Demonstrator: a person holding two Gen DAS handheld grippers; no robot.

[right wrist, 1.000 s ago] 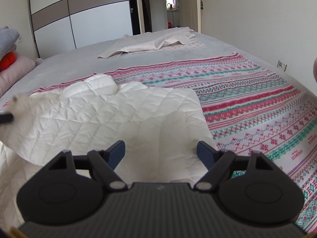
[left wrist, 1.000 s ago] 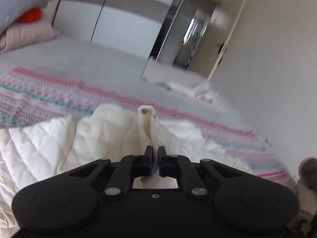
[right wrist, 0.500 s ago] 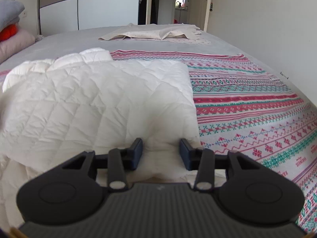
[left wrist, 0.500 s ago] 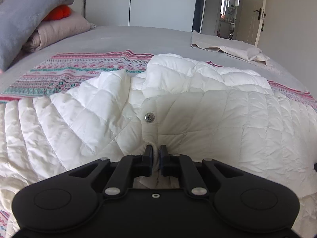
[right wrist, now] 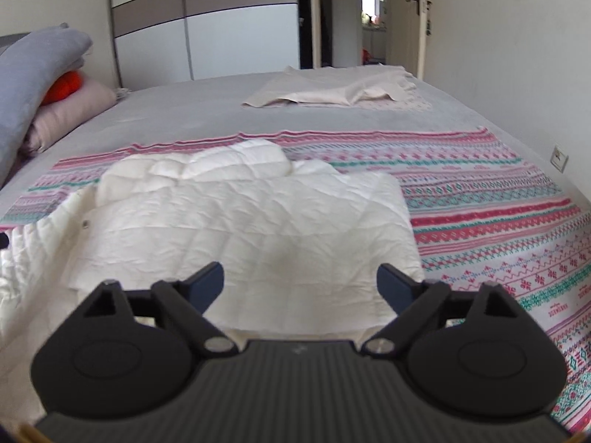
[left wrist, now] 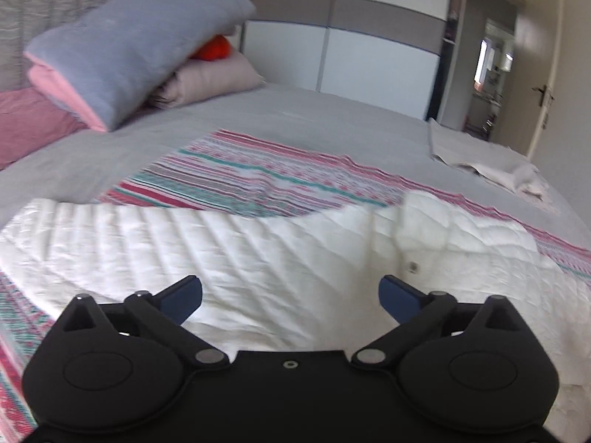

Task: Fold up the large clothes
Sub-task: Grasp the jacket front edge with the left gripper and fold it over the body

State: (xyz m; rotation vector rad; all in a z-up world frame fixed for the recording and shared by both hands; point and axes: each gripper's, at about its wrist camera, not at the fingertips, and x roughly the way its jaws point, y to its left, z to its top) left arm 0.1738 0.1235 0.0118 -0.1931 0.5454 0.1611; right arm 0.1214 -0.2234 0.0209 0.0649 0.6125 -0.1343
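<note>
White quilted jacket (right wrist: 236, 229) lying folded on the patterned blanket (right wrist: 498, 214) on the bed.
I see both grippers, left (left wrist: 290, 293) and right (right wrist: 300, 283), opening with nothing between their fingers; the jacket lies at twelve o'clock.

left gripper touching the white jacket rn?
Apart. In the left wrist view the left gripper has its jaws opening wide, with nothing between them; the white jacket lies flat on the bed beyond and below the fingertips.
</note>
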